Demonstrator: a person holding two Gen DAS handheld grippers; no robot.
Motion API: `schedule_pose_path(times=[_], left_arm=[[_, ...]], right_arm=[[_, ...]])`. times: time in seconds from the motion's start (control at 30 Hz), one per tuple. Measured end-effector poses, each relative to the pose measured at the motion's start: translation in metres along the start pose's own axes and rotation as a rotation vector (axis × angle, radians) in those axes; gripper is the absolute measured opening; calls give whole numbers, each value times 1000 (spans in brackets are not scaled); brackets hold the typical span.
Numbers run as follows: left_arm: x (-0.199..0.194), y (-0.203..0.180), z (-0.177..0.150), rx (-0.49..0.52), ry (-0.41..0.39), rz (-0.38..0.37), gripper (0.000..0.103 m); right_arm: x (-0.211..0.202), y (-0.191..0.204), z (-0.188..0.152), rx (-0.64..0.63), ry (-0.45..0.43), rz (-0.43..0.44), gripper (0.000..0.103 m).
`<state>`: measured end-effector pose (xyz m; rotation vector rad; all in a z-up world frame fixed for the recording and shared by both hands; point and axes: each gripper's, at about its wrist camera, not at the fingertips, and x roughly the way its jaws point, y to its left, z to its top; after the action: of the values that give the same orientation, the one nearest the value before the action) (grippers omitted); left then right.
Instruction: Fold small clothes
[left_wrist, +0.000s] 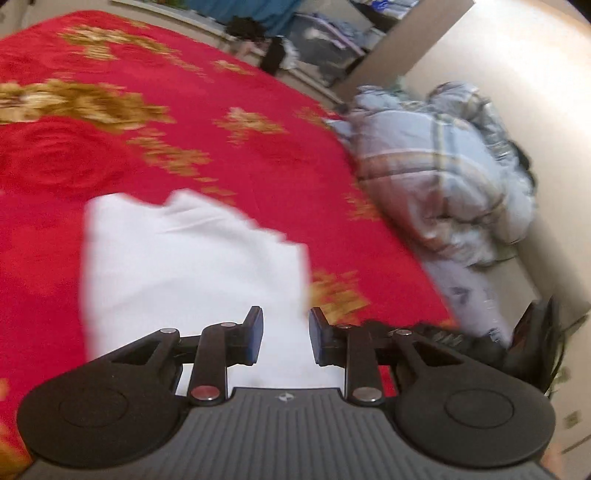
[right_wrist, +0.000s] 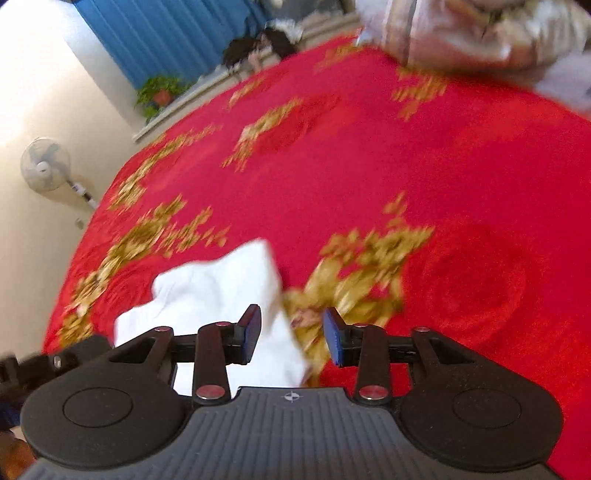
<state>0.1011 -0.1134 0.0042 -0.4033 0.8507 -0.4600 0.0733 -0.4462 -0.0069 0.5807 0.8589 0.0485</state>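
Both grippers hover released above the red floral bedspread (left_wrist: 258, 166): the left gripper (left_wrist: 286, 339) over the white garment (left_wrist: 192, 266), the right gripper (right_wrist: 291, 339) at its right edge.

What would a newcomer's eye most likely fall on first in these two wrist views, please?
Probably the bright red bedspread with gold flowers, which fills both views. Next, the white garment lying on it just ahead of the open left gripper and open right gripper. A rumpled plaid quilt lies at the bed's far edge.
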Motion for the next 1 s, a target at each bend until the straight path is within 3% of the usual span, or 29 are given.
schedule_pose_path(times=[0.13, 0.2, 0.23, 0.27, 0.3, 0.33, 0.37, 0.43, 0.47, 0.5, 0.53, 0.67, 0.73, 0.8, 1.0], left_arm=[[2, 36, -36, 39, 78, 32, 28], [22, 49, -61, 65, 213, 68, 23], [25, 52, -69, 89, 242, 80, 21], [21, 50, -71, 130, 225, 75, 22], [17, 47, -66, 152, 232, 67, 24], [13, 48, -59, 139, 236, 53, 26], [8, 51, -50, 108, 215, 25, 28], [-6, 62, -27, 52, 127, -3, 44], [-7, 67, -17, 35, 90, 12, 51], [-9, 75, -4, 10, 43, 46, 65], [-8, 85, 6, -24, 4, 82, 73], [17, 124, 30, -170, 13, 142, 74], [31, 137, 32, -233, 30, 116, 74], [43, 145, 32, -283, 51, 85, 74], [72, 143, 27, -319, 30, 59, 78]], right_arm=[[27, 5, -14, -44, 116, -66, 44], [39, 5, -23, -45, 164, -114, 44], [44, 4, -27, -45, 182, -127, 43], [46, 3, -31, -53, 197, -136, 43], [48, 3, -34, -66, 207, -150, 36], [49, 2, -37, -68, 212, -160, 20], [49, 1, -38, -62, 218, -170, 12], [46, -1, -39, -57, 207, -186, 9], [45, -1, -38, -58, 197, -201, 9], [43, -2, -37, -59, 182, -225, 9], [41, -5, -35, -43, 160, -239, 11], [34, -17, -24, 64, 97, -146, 21], [31, -13, -20, 44, 61, -144, 36], [31, -8, -18, 31, 46, -139, 43], [40, -5, -18, 25, 71, -117, 48]])
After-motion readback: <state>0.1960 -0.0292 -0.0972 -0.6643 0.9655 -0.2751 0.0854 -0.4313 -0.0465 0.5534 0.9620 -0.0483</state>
